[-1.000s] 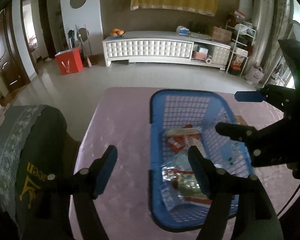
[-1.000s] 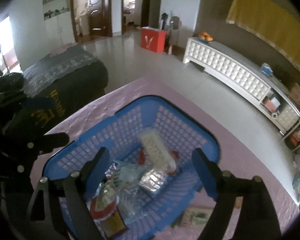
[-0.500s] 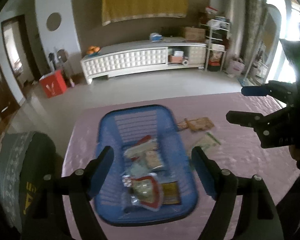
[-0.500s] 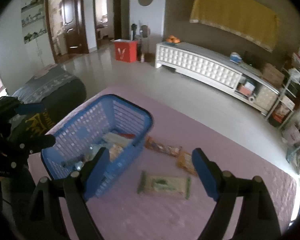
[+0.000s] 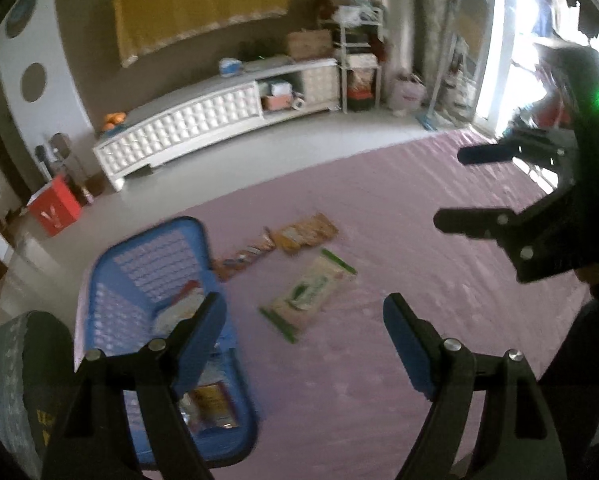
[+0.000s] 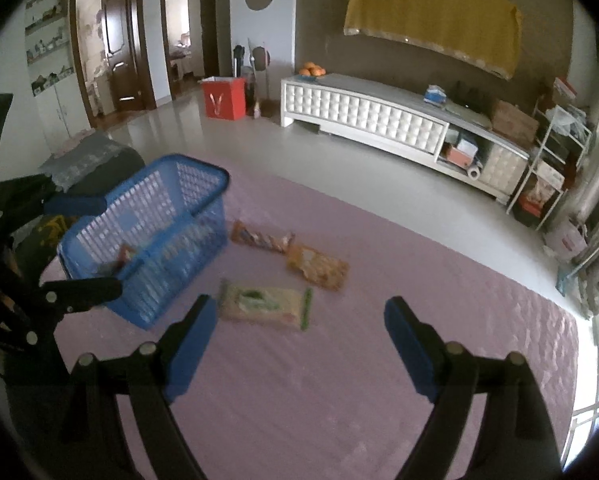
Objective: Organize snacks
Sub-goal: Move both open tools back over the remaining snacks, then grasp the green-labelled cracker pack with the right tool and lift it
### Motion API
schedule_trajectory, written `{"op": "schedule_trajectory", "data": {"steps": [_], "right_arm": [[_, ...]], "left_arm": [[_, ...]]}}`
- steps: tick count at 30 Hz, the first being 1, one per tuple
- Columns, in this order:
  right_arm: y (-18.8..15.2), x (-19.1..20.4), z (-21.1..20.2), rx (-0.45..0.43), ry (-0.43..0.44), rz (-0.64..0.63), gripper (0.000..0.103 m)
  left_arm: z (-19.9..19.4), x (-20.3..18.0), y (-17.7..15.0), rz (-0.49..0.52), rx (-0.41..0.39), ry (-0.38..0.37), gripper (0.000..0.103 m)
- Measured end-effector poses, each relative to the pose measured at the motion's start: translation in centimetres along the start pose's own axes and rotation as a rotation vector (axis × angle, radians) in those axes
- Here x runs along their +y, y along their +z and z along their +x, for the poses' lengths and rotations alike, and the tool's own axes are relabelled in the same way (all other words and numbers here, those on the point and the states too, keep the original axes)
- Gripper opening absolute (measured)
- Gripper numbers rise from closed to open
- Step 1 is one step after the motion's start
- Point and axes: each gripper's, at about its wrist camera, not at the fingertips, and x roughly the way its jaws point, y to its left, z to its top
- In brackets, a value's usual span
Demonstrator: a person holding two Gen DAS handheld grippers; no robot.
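Both grippers, left (image 5: 305,330) & right (image 6: 295,330), are held wide apart over the pink table (image 6: 339,400) w/ nothing gripped. Beyond, 3 snack packs (image 6: 265,304) are seen lying beside the blue basket (image 6: 151,236), more packs inside.

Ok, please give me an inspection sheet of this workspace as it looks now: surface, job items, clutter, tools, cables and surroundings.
Surface: pink tablecloth, wrinkled.
Job's things: blue basket holding several snack packs; white-green pack, orange pack and long striped pack lie on the cloth beside the basket.
Clutter: nothing seen.
Tools: left tool open, empty; right tool open, empty, above the cloth.
Cables: nothing seen.
Surroundings: white cabinet, oranges, red bag, yellow cloth on the wall, dark covered chair.
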Motion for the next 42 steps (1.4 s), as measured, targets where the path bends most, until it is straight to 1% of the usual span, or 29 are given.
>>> {"op": "schedule_trajectory", "data": {"steps": [4,7,9,11,12,14,16,19,21,23,25,27,31,33,35,37,39,41,42], "right_arm": [[-1.9,-2.1,1.1,0.024,0.029,-0.008,0.089],[-3.2,-3.1,2.2,0.042,0.049,-0.015,0.089],[-4.0,-3.6,3.2,0.055,0.072,-0.029,0.089],[-4.5,-3.7,4.4,0.066,0.101,-0.071,0.089],[-4.8,-3.7,5.1,0.071,0.116,-0.101,0.089],[-5.3,-3.5,6.3,0.082,0.135,-0.151,0.089],[-5.6,-3.3,7.7,0.097,0.172,-0.186,0.088],[-5.4,-2.9,10.0,0.113,0.234,-0.235,0.088],[-5.1,-2.7,11.3,0.115,0.279,-0.261,0.089],[-4.7,-2.6,12.6,0.122,0.312,-0.282,0.088],[-4.3,-2.5,13.8,0.123,0.354,-0.295,0.088],[-3.9,-2.2,14.6,0.122,0.39,-0.33,0.088],[-3.1,-0.8,15.8,0.094,0.43,-0.451,0.088],[-2.5,0.0,16.5,0.093,0.461,-0.512,0.088],[-2.1,0.9,17.4,0.107,0.492,-0.588,0.088],[-1.8,1.9,18.4,0.13,0.504,-0.66,0.088],[-1.3,2.7,19.5,0.144,0.518,-0.701,0.088],[-1.2,3.4,20.7,0.169,0.536,-0.742,0.088],[-1.3,3.7,21.3,0.186,0.536,-0.764,0.088]], "left_arm": [[2.7,-2.1,0.0,0.061,0.056,0.014,0.079],[4.7,-3.3,0.1,0.07,0.082,0.033,0.079],[5.8,-4.0,-0.2,0.055,0.092,0.044,0.079],[6.8,-4.3,-0.5,0.038,0.101,0.058,0.079],[7.3,-4.2,-0.7,0.022,0.107,0.071,0.079],[8.2,-4.0,-1.2,-0.018,0.116,0.075,0.079],[8.8,-3.5,-1.7,-0.051,0.126,0.079,0.079],[9.5,-2.7,-2.4,-0.106,0.133,0.092,0.079],[9.7,-2.4,-3.1,-0.139,0.136,0.077,0.079],[9.9,-2.3,-3.7,-0.147,0.14,0.074,0.079],[10.1,-2.4,-4.1,-0.13,0.14,0.094,0.079],[10.2,-2.8,-4.2,-0.116,0.135,0.099,0.079],[10.5,-3.1,-4.1,-0.124,0.137,0.071,0.079],[10.5,-3.0,-4.0,-0.125,0.131,0.083,0.079],[10.7,-2.8,-4.1,-0.128,0.129,0.105,0.079],[10.8,-2.9,-4.0,-0.119,0.137,0.116,0.079],[11.1,-3.0,-4.0,-0.112,0.151,0.134,0.079],[11.7,-3.3,-4.0,-0.083,0.166,0.174,0.079],[12.0,-3.3,-3.9,-0.079,0.173,0.17,0.079]]}}
